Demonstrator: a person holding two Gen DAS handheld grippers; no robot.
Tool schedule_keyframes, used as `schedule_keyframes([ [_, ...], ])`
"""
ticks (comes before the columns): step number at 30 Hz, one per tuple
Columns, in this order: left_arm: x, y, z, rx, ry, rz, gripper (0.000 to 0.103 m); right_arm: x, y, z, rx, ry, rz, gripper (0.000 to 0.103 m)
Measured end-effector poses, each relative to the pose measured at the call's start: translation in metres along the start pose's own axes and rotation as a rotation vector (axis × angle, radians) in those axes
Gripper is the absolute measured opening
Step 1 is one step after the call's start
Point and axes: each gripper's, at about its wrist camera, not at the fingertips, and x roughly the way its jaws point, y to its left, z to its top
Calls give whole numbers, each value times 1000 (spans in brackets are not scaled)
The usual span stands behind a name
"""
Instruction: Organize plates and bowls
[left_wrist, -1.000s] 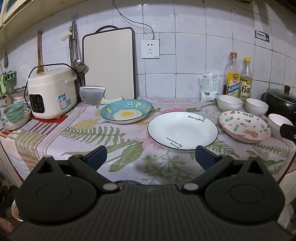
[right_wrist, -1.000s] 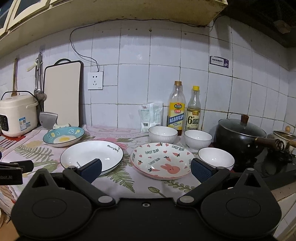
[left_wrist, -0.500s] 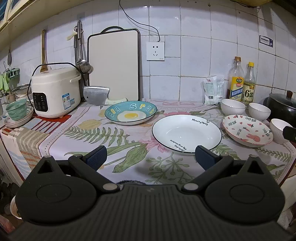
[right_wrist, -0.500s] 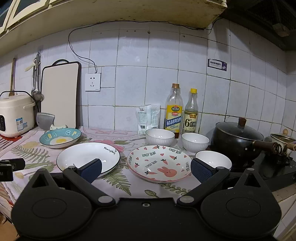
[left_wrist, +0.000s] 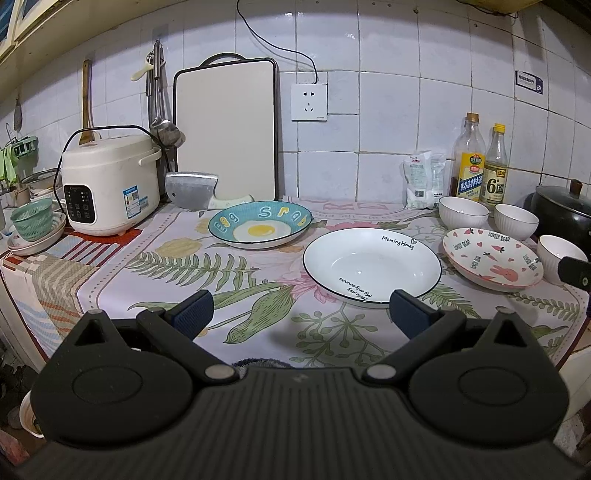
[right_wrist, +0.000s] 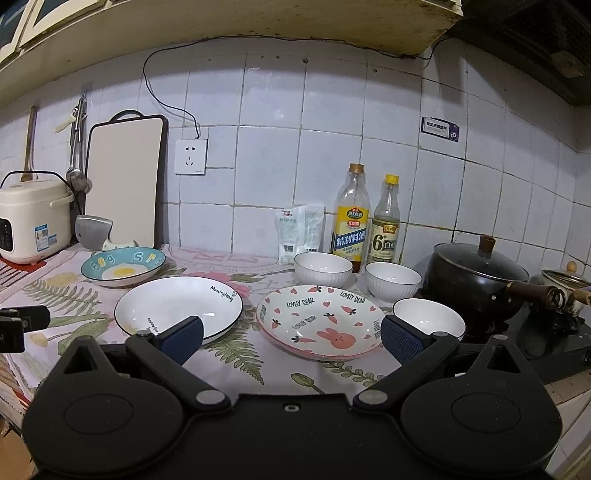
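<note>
Three plates and three white bowls sit on a leaf-patterned cloth (left_wrist: 207, 266) covering a tiled kitchen counter, all of them empty of food. The blue plate (left_wrist: 260, 224), printed with a fried egg, lies at the back near a cleaver (left_wrist: 192, 191) and a leaning cutting board (left_wrist: 226, 129). The white plate (left_wrist: 372, 266), rimmed in black and lettered "Morning Honey", lies in the middle, and the pink plate (right_wrist: 320, 322), printed with a rabbit and "Lovely Bear", sits just beside it on the right. Two ribbed bowls, the left bowl (right_wrist: 323, 268) and the middle bowl (right_wrist: 393, 280), stand behind the pink plate in front of two sauce bottles (right_wrist: 351, 218); the near bowl (right_wrist: 428, 317) stands at the pink plate's right edge, next to a lidded black pot (right_wrist: 476, 275).

The left gripper (left_wrist: 299, 312) hovers above the cloth with its jaws spread wide and nothing between them, its right fingertip overlapping the white plate's near rim in the left wrist view. The right gripper (right_wrist: 291, 338) is likewise held wide and empty, framing the pink plate.

A rice cooker (left_wrist: 109, 184) stands at the far left, lid closed, its contents unseen. A green basket (left_wrist: 32, 218) on stacked dishes is cut off at the frame edge. The small packet (right_wrist: 299, 230) by the bottles carries print too small to read.
</note>
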Motion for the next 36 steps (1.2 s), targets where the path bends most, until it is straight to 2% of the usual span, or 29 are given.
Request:
schedule_keyframes([
  [15, 9, -5, 2, 6, 27, 32, 103, 8, 2, 0, -32, 6, 43, 103],
  [19, 21, -7, 1, 19, 50, 45, 103, 17, 7, -5, -49, -34, 33, 103],
  [24, 43, -6, 0, -17, 90, 57, 103, 39, 16, -13, -64, -32, 90, 103],
  [28, 58, 1, 0, -68, 57, 69, 103, 60, 19, -24, -49, -79, 142, 103],
  [30, 65, 7, -1, -99, 7, 45, 103, 76, 20, -24, -27, -53, 172, 103],
  [33, 78, 12, 0, -129, -53, -4, 103, 103, 21, -21, 8, 20, 261, 103],
  [36, 98, 13, 3, -136, -54, -24, 103, 125, 28, -19, 35, 96, 337, 103],
])
